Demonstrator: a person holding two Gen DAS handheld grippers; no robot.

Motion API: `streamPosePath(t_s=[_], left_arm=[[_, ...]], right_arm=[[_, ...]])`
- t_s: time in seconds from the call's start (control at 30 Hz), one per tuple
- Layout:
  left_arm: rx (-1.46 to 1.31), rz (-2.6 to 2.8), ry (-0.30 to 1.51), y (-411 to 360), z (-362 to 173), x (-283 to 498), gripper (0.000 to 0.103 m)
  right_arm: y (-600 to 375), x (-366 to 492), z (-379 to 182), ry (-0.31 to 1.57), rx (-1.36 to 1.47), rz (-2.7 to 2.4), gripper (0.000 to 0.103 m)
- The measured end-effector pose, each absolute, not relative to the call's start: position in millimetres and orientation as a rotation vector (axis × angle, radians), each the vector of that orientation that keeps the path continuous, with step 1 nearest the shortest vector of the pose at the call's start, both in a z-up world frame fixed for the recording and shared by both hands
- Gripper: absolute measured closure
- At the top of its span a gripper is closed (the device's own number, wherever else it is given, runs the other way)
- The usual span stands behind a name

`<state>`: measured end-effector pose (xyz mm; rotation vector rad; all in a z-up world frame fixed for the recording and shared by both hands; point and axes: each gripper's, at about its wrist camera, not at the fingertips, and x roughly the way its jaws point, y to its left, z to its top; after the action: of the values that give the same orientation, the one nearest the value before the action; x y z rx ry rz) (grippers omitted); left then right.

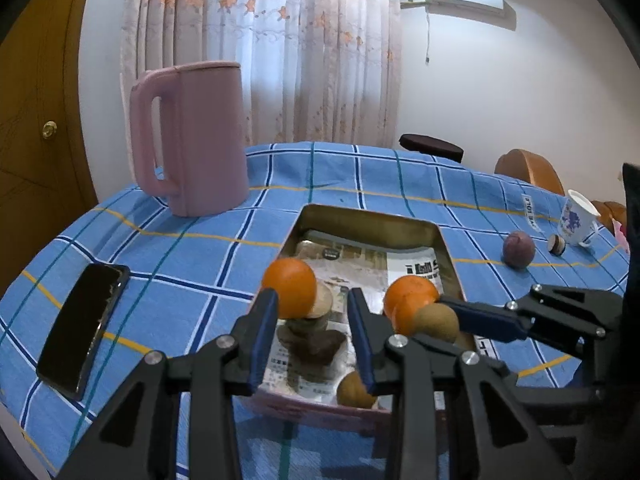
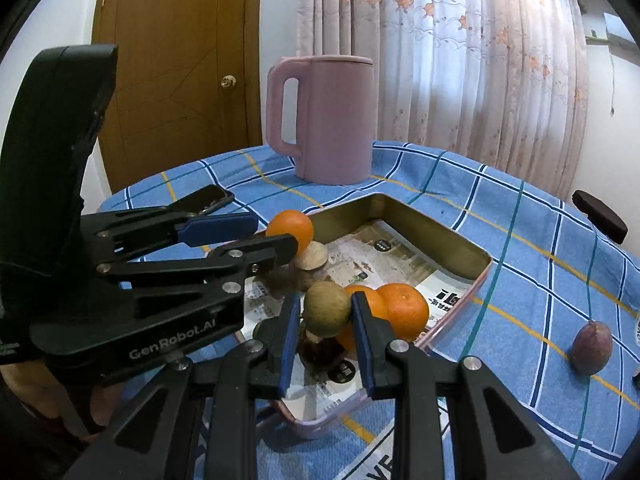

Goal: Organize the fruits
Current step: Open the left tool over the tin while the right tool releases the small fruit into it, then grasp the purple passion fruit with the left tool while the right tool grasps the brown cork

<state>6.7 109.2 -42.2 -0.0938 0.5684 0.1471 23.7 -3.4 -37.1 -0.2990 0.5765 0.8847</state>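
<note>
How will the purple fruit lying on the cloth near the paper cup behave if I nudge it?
The purple fruit looks rounded with a slight point, so it would probably roll, perhaps in a wobbly curve. It lies free on the checked cloth, whose soft surface may slow it. Its skin looks smooth, so pads might slip unless centred.

pink jug (image 1: 192, 136) standing far left | phone (image 1: 82, 322) lying near left | paper cup (image 1: 576, 222) tipping far right
</note>
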Motion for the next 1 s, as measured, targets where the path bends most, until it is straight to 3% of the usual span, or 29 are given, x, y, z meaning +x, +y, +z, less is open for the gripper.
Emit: streamPosePath(t_s=[0.1, 0.17, 0.23, 0.33, 0.77, 1.0], left_arm=[[-0.083, 0.167, 0.571, 108, -43, 8, 0.052], [-0.089, 0.177, 0.563, 110, -41, 5, 0.041], [-0.092, 0.181, 0.541, 110, -35, 1, 0.026], [-0.078, 0.194, 0.489, 103, -23, -6, 0.006], [-0.055, 0.116, 0.484, 22, 10, 50, 0.003], [-0.036, -0.002, 0.56, -55, 5, 108, 0.003]], right_arm=[[-4, 22, -37, 0.585, -0.314, 0.895, 0.071], [-4, 21, -36, 0.584, -0.327, 0.899, 0.06], [-7, 19, -35, 0.58, -0.321, 0.9, 0.043], [-17, 20, -27, 0.547, -0.306, 0.881, 0.043], [-161, 81, 8, 0.516, -0.147, 0.497, 0.043], [-257, 147, -11, 0.611, 0.01, 0.079, 0.043]])
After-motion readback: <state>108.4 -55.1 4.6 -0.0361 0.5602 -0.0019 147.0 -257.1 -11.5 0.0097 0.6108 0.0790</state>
